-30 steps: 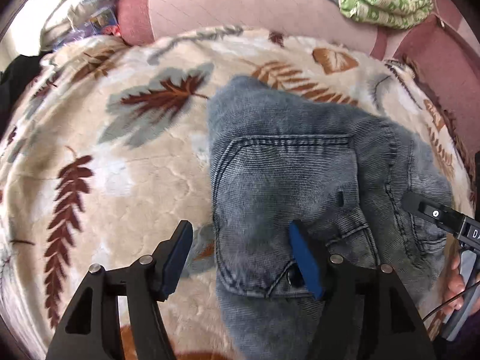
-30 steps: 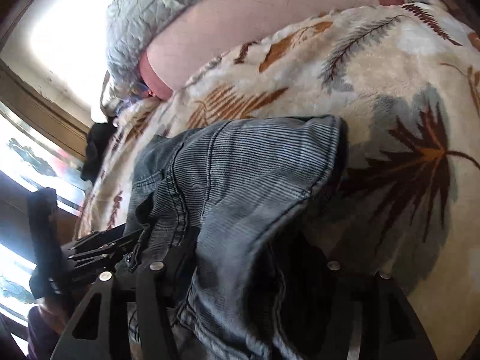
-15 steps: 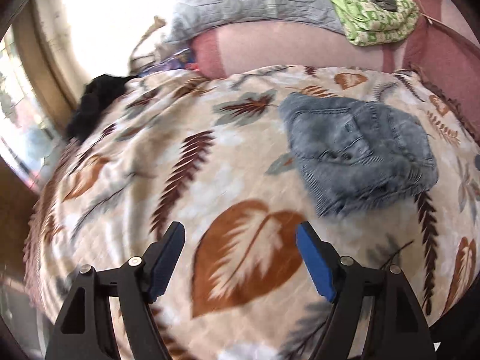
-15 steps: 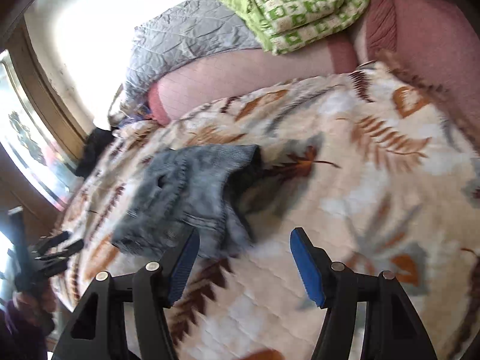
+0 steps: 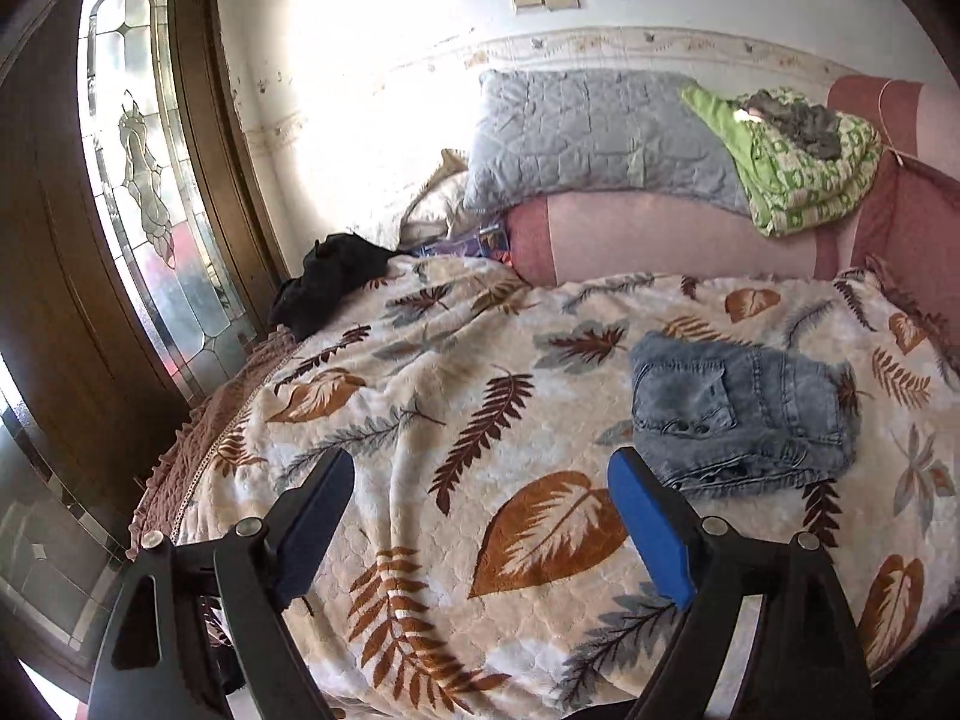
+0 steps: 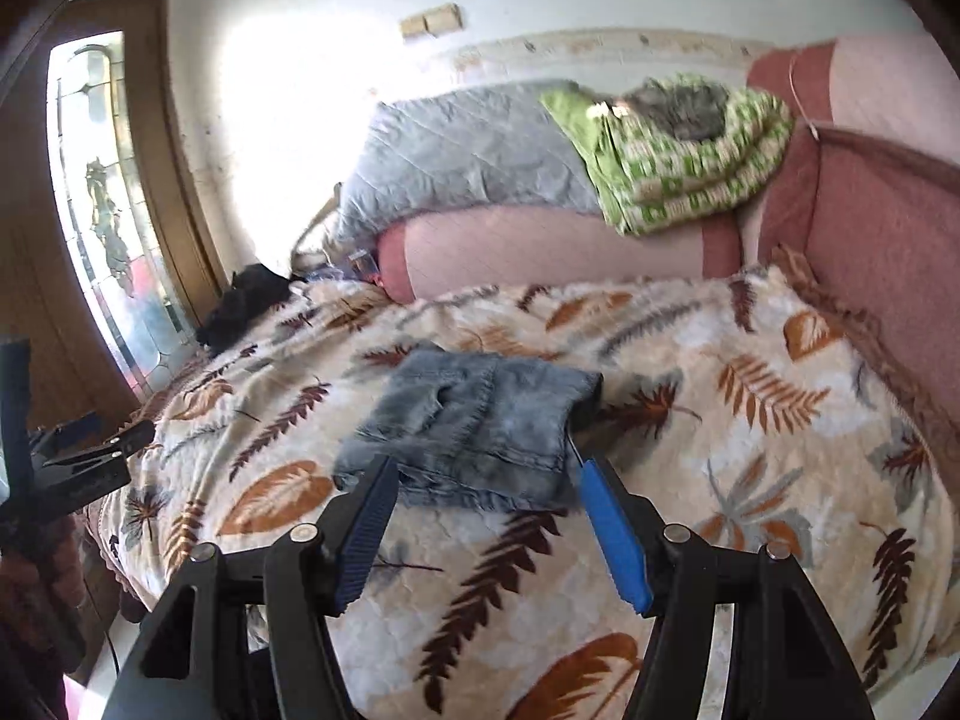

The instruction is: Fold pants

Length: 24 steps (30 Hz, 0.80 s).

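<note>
Folded into a compact bundle, the blue denim pants [image 5: 738, 414] lie on the leaf-patterned blanket [image 5: 480, 360] toward the right side of the bed. My left gripper [image 5: 480, 462] hovers above the blanket, back from the pants and to their left. Its jaws are opening and hold nothing. In the right wrist view the pants [image 6: 474, 426] lie just beyond my right gripper [image 6: 489, 468], which is open and empty above the blanket [image 6: 750, 450]. The left gripper [image 6: 78, 462] shows at that view's left edge.
A grey quilted pillow [image 5: 600, 138] and a green patterned blanket [image 5: 798, 174] rest on a pink bolster [image 5: 660, 240] at the bed's head. A black garment [image 5: 330, 282] lies at the far left corner. A wooden door with leaded glass [image 5: 138, 180] stands beside the bed.
Both grippers have let go of the pants and pulled back and up from the bed. The folded pants stay on the blanket, now farther off. The left jaws stand wider.
</note>
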### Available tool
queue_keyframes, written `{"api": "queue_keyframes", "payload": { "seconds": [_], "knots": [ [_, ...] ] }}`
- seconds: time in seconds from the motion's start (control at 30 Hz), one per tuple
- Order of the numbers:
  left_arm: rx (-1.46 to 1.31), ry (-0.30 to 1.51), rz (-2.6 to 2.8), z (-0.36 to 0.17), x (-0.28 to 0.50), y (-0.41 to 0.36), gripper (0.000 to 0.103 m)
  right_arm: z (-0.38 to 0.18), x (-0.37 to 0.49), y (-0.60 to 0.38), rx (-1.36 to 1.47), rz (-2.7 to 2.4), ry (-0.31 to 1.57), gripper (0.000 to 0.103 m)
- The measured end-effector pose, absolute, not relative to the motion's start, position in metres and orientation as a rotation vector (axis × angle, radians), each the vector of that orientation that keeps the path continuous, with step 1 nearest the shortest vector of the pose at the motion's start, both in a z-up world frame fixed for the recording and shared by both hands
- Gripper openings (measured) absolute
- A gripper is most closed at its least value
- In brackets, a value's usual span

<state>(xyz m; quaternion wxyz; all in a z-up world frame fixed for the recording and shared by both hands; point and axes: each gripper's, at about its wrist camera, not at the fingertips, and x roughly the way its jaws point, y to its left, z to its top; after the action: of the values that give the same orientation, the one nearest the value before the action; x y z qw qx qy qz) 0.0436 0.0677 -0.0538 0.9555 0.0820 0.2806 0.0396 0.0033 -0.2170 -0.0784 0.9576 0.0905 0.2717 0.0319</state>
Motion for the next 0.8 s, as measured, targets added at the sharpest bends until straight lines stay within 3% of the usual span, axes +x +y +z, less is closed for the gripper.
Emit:
{"api": "queue_keyframes", "payload": {
  "seconds": [0.4,0.8],
  "knots": [
    [0.128,0.515,0.030,-0.016,-0.002,0.054,0.092,-0.027,-0.048,-0.177,0.113,0.050,0.418,0.072],
    [0.135,0.518,0.020,-0.009,-0.012,0.049,0.093,-0.020,-0.060,-0.164,0.107,0.058,0.385,0.074]
  ]
}}
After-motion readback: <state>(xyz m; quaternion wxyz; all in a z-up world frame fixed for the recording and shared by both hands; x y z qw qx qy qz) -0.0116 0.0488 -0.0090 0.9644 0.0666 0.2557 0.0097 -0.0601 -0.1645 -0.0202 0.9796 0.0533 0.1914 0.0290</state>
